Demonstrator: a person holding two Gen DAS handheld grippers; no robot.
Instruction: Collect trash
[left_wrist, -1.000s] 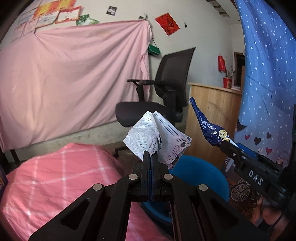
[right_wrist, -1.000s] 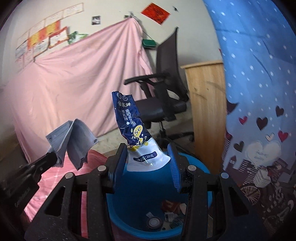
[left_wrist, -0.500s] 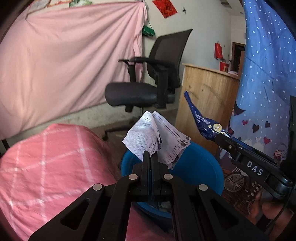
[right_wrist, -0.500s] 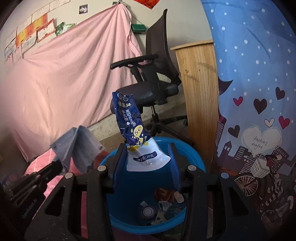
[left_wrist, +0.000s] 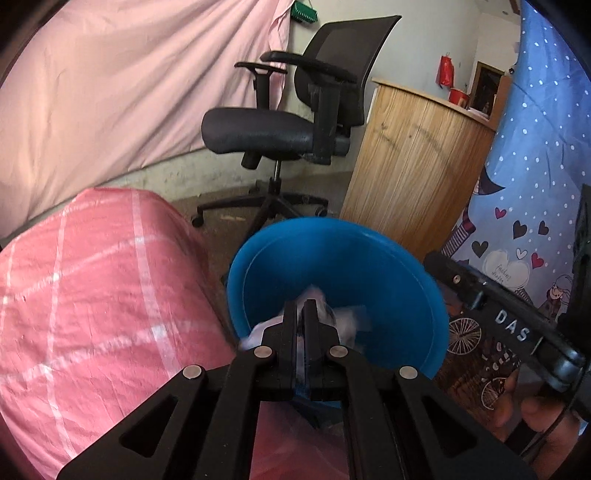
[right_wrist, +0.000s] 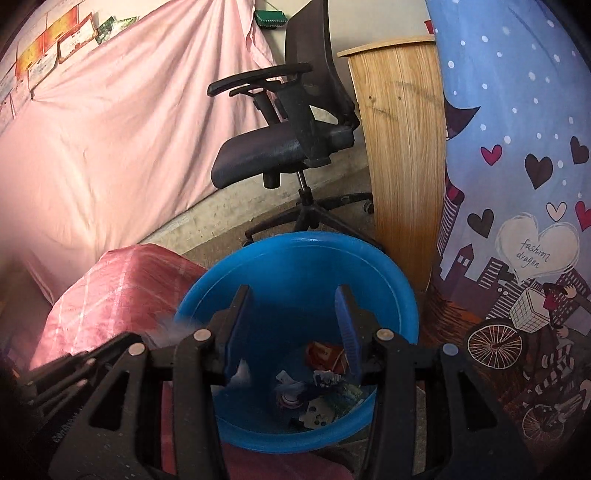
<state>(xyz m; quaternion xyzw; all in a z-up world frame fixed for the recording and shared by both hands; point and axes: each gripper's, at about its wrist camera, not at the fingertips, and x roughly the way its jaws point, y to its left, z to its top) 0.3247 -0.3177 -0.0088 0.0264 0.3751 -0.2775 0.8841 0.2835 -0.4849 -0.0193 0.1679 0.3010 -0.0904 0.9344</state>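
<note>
A round blue bin (left_wrist: 332, 223) stands on the floor right under both grippers. My left gripper (left_wrist: 303, 314) is shut on a white face mask (left_wrist: 349, 321), which hangs blurred past its fingertips over the bin's inside. My right gripper (right_wrist: 291, 299) stands open above the blue bin (right_wrist: 295, 238) with nothing between its blue pads. Down in the bin lie a blue-and-white snack packet (right_wrist: 332, 404), a red wrapper (right_wrist: 327, 354) and several small scraps. The left gripper (right_wrist: 142, 341) shows at the lower left with the blurred mask (right_wrist: 175, 326) at its tip. The right gripper (left_wrist: 434, 262) shows at the right edge.
A black office chair (left_wrist: 280, 129) and a wooden counter (left_wrist: 413, 158) stand behind the bin. A pink checked cover (left_wrist: 92, 295) lies against the bin's left side. A blue heart-patterned cloth (right_wrist: 517, 184) hangs on the right, a pink sheet (right_wrist: 110, 129) along the wall.
Both grippers tipped down and sank toward the bin. The blue snack packet left the right gripper's jaws and is now in the bin. The mask flopped from upright to hanging forward.
</note>
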